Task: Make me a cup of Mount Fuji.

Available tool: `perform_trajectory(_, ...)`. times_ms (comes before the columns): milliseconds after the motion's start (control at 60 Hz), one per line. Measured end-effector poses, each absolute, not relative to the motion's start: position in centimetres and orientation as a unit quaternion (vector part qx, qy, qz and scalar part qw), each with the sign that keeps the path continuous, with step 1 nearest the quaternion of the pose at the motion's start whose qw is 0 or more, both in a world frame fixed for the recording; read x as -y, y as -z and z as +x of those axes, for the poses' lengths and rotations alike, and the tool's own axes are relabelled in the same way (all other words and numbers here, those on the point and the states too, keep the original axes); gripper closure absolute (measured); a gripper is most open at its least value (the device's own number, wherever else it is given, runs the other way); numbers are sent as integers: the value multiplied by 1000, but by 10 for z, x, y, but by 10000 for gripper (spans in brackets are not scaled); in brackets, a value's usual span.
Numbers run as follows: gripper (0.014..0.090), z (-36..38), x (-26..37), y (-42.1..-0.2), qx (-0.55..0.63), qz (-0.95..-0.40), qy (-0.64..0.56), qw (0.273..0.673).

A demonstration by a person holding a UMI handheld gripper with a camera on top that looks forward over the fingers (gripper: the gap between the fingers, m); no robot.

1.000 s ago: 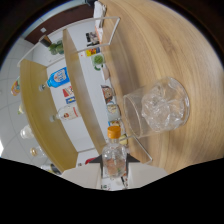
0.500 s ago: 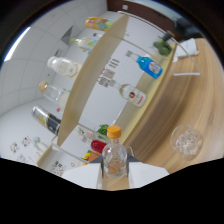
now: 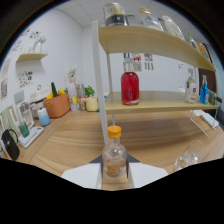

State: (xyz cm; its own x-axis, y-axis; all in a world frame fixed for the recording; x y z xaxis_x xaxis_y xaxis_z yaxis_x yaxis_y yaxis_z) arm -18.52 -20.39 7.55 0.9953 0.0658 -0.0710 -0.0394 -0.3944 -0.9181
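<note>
gripper view: your gripper (image 3: 115,171) pinches a small orange-capped bottle (image 3: 114,156) upright between its fingers, over the wooden counter (image 3: 150,140); clear glass (image 3: 189,157) near, red bottle (image 3: 130,87) on the shelf (image 3: 155,101) beyond.

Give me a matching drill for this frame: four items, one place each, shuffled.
Items:
1. small bottle with orange cap
2. red bottle
3. clear glass
4. orange pot

Places:
A. on the middle shelf of the rack
B. on the counter far off, beside the plants
C. between the gripper fingers
D. on the counter beside the gripper, near the rack's foot

Pairs: 1-C, 2-A, 3-D, 4-B
</note>
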Motion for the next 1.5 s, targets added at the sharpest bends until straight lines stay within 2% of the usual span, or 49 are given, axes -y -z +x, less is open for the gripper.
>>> perform_trajectory(167,701,-185,203,-30,14,-865,-3,502)
perform_trajectory(350,699,-192,202,-15,-2,-884,-14,468)
perform_trajectory(783,673,-199,213,-12,-1,-889,-52,456)
perform_trajectory(967,466,-200,226,-15,18,-890,-75,449)
perform_trajectory(983,347,-200,228,-17,22,-890,-79,448)
perform_trajectory(1000,283,-201,230,-19,25,-890,-83,448)
perform_trajectory(1017,234,-200,232,-22,28,-890,-86,448)
perform_trajectory(1050,190,-200,237,-27,32,-888,-92,449)
perform_trajectory(1317,180,-137,280,-109,79,-851,-86,512)
perform_trajectory(1500,184,-37,295,-127,49,-847,-46,527)
